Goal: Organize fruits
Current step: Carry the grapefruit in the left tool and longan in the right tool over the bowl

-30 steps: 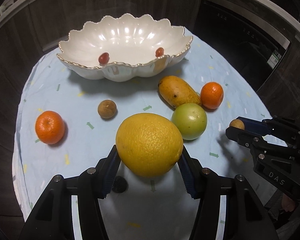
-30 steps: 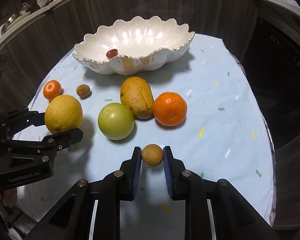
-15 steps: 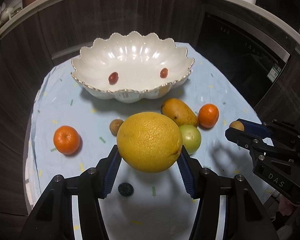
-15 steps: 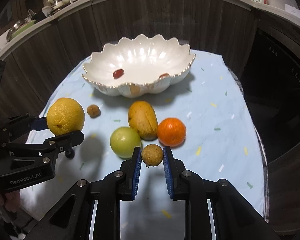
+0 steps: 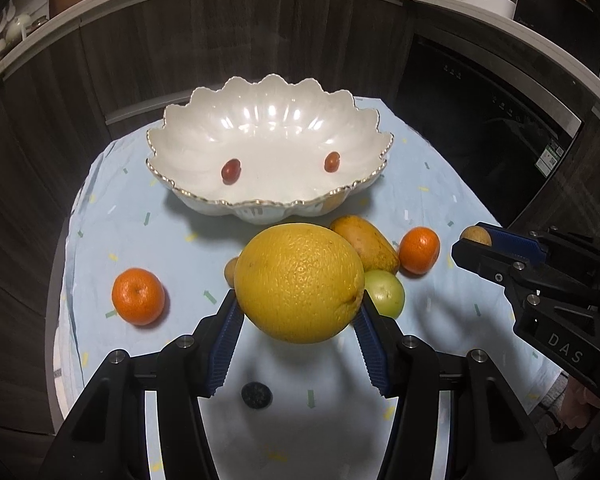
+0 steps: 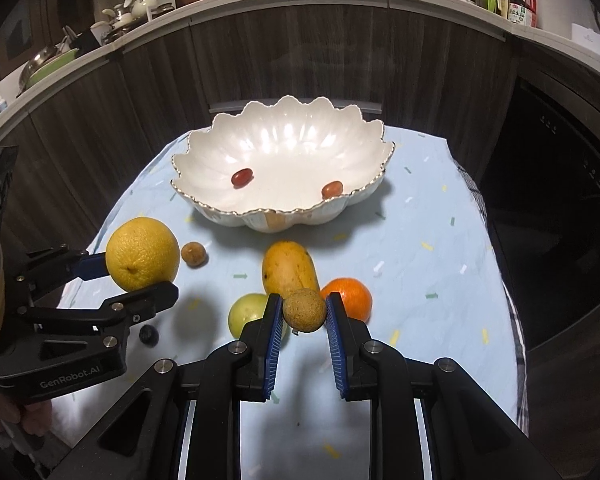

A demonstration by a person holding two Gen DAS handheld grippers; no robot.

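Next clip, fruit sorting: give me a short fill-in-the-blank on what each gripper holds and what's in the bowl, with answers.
1. The left gripper is shut on the large ____ citrus fruit.
2. The white scalloped bowl holds ____ small red fruits.
3. The right gripper holds a small brown round fruit between its ____ padded fingers.
4. The mango lies on the tablecloth between the bowl and the ____ gripper.

Missing words: yellow; two; blue; right
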